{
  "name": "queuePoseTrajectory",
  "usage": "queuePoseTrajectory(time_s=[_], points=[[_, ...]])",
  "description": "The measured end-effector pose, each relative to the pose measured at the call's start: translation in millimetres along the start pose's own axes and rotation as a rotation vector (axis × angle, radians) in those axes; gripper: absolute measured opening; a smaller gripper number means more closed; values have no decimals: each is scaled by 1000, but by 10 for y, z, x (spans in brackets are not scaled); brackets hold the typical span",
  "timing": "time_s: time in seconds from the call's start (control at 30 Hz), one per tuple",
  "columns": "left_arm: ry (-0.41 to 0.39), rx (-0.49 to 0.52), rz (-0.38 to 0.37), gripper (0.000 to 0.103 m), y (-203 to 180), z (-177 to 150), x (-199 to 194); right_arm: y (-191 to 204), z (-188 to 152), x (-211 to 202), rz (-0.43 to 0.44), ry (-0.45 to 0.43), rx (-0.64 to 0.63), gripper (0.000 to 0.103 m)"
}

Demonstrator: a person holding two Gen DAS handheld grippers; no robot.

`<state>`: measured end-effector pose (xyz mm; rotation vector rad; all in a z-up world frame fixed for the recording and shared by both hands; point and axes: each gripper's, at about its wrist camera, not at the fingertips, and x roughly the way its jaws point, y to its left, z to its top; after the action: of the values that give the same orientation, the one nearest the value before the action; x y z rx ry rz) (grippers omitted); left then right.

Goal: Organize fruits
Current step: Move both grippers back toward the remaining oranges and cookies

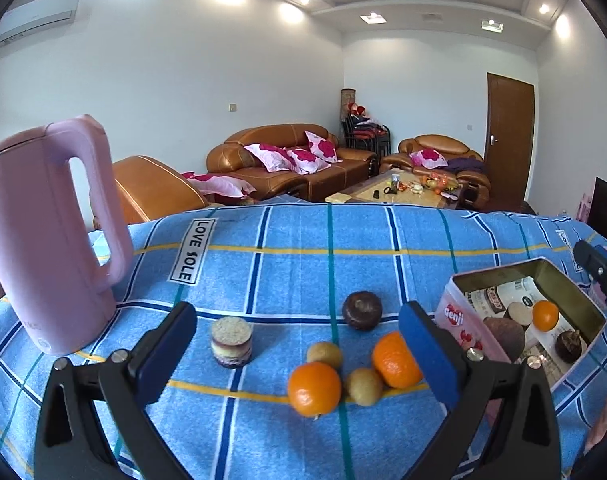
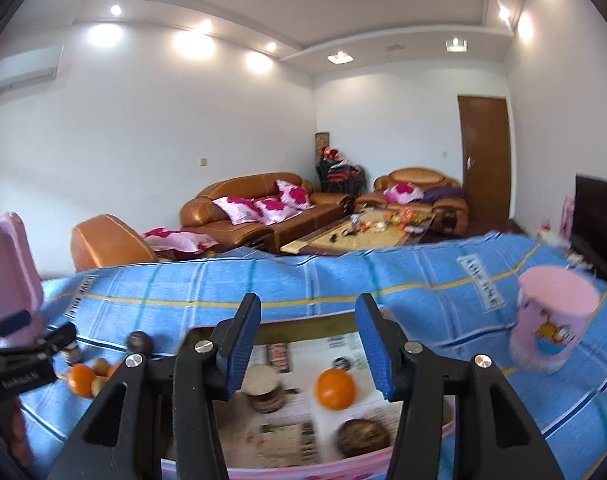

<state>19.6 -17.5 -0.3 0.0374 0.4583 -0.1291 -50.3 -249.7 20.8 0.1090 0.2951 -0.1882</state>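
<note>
A blue checked cloth (image 1: 287,240) covers the bench, whose own surface is hidden; its near edge is cut off in both views. At the left a pink kettle (image 1: 47,236) stands upright, its left side cut by the frame edge. At the right sits an open tin (image 1: 571,280), part hidden behind the left tool (image 1: 299,344); inside lie an orange (image 1: 545,315), two dark fruits and a pale round piece, over printed paper too blurred to read. A pink cup (image 2: 551,328) stands right of the tin, blurred. The left tool's jaws stand wide apart, holding nothing; beyond them on the cloth lie two oranges (image 1: 314,389), one partly behind the right pad, two small tan fruits (image 1: 324,354) between them, a dark fruit (image 1: 362,309) farther off, and a layered round piece (image 1: 230,342) to the left, its kind unclear. The right tool (image 2: 309,342) hangs over the tin, jaws parted with nothing between them; only its tip shows in the left view.
</note>
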Motion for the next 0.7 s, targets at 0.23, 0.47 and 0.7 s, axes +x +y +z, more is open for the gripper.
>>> queuePoseTrajectory(time_s=[0.23, 0.47, 0.7], points=[[15, -28, 1, 103, 114, -36, -47, 475, 32, -7, 79, 10, -16, 52], [28, -73, 0, 103, 218, -99, -117, 907, 151, 88, 159, 28, 12, 52], [16, -34, 20, 103, 203, -142, -202, 1219, 33, 234, 202, 31, 29, 52]])
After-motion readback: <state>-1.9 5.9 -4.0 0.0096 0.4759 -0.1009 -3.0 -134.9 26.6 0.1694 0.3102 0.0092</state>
